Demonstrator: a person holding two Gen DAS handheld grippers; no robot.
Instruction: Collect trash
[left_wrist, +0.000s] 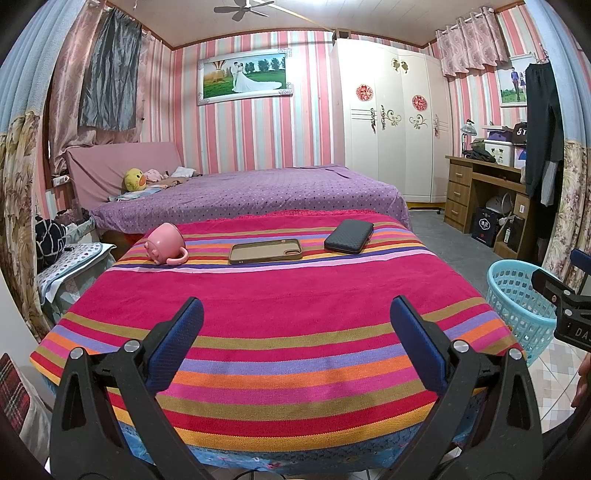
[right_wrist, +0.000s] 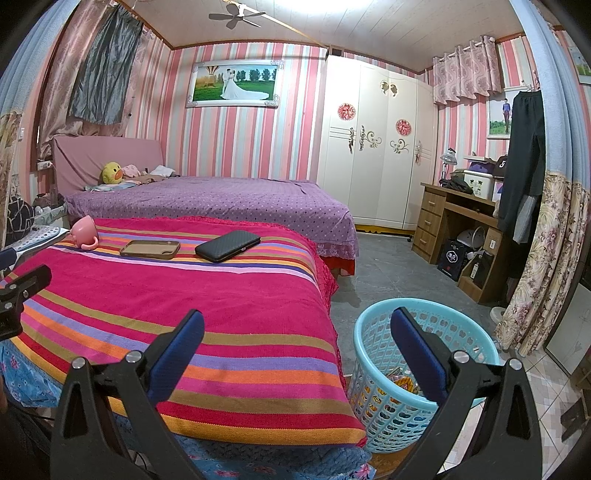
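Left tool (left_wrist: 295, 321) hangs over the striped worktop (left_wrist: 280, 306), fingers spread wide, gripping nothing. Right tool (right_wrist: 297, 332) is released too, one finger above the cloth edge, the other over the blue basket (right_wrist: 373, 332) on the floor beside the worktop (colourful wrappers (right_wrist: 400, 380) lie inside). At the far end sit a tipped pink mug (left_wrist: 164, 243), a phone case (left_wrist: 265, 251) and a dark wallet (left_wrist: 349, 236).
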